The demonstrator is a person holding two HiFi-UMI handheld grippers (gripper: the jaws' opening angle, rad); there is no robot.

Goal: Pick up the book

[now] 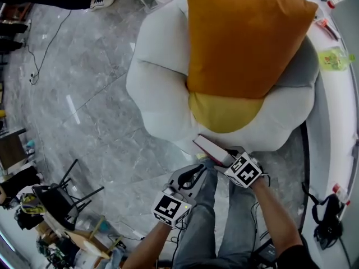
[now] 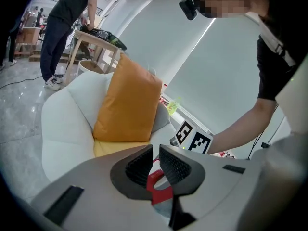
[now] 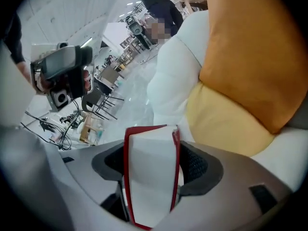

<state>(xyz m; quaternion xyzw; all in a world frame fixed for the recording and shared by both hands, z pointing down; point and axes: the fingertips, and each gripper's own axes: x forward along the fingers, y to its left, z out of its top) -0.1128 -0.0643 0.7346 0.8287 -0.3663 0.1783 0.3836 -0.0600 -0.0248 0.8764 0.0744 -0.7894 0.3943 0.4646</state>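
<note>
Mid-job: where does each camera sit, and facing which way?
Head view: on the head, steeply down onto the white seat; legs, left tool, right tool show.
Left gripper view: on the left tool, facing the orange cushion; right forearm shows.
Right gripper view: on the right tool, facing its gripped book; left tool shows.
Shared: all show the cushion.

An open-plan studio or lab floor: polished grey stone tiles [image 1: 84, 94] crossed by a loose cable [image 1: 47, 43], a worktable [image 2: 98, 35] heaped with gear (a person [image 2: 62, 32] stands at it), a black chair [image 1: 61, 198] – plus a white lounge sofa [image 1: 162, 94] before a roller blind [image 2: 202, 71].
</note>
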